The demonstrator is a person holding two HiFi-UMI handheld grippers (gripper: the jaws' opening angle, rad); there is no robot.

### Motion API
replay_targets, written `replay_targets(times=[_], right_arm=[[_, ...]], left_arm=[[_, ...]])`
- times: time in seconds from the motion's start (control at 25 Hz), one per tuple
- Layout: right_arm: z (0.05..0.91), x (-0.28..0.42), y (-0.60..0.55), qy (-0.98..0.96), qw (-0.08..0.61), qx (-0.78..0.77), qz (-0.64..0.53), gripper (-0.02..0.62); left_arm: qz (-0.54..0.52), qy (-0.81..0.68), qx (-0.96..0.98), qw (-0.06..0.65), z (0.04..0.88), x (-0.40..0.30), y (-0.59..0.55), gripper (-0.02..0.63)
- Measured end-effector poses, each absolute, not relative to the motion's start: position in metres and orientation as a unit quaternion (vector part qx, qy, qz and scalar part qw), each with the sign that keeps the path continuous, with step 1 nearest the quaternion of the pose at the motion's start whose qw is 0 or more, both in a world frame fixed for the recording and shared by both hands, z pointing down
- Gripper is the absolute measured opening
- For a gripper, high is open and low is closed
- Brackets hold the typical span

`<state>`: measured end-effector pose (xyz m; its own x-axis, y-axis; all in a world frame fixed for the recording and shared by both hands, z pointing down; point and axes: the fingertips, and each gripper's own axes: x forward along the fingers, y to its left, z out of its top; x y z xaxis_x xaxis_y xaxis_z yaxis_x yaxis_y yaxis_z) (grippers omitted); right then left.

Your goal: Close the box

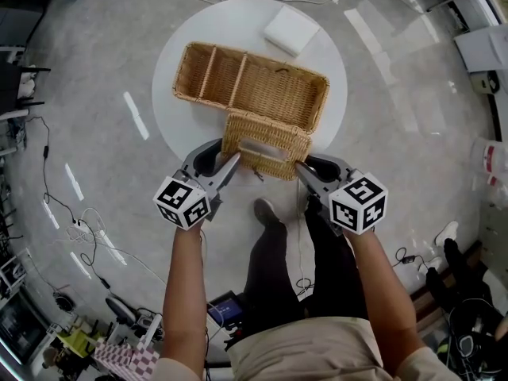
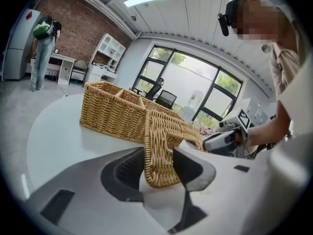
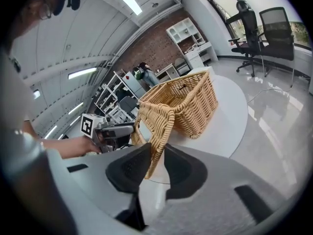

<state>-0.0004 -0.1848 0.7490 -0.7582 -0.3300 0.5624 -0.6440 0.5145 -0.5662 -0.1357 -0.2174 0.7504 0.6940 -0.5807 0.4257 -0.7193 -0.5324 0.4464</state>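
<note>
Two grippers in hand, left gripper (image 1: 226, 157) and right gripper (image 1: 305, 167), at the near rim of a round white table (image 1: 171, 117), one at each near corner of a wicker lid (image 1: 266, 143).

Wicker box (image 1: 254, 82) open on the table, long side toward the person, two cross partitions toward its left end. Lid reaching out from the near long wall to the table's rim, not yet over the box.

Left gripper: jaws spread wide to either side of the lid's left corner, wicker rim deep between the pads and close beside both.

Right gripper: jaws closed on the thin edge of the lid's right corner, pinching the weave between both pads.

Square-marker cube (image 1: 184, 201) on the left tool, second cube (image 1: 359, 203) on the right, both nearest the camera.

White square pad (image 1: 291, 30) on the table's far right, apart from the box.

Grey polished floor (image 1: 95, 70) below; person's legs (image 1: 274, 252) beneath the lid.

Standing figure (image 2: 43, 38) by a brick wall (image 2: 73, 38), far behind the box in the left gripper view.
</note>
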Motion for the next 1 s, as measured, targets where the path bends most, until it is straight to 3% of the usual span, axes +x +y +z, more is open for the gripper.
replay_targets(times=[1.0], right_arm=[[0.675, -0.002, -0.164, -0.812, 0.035, 0.254, 0.525, 0.112]], left_arm=[[0.022, -0.383, 0.861, 0.334, 0.653, -0.139, -0.200, 0.187]])
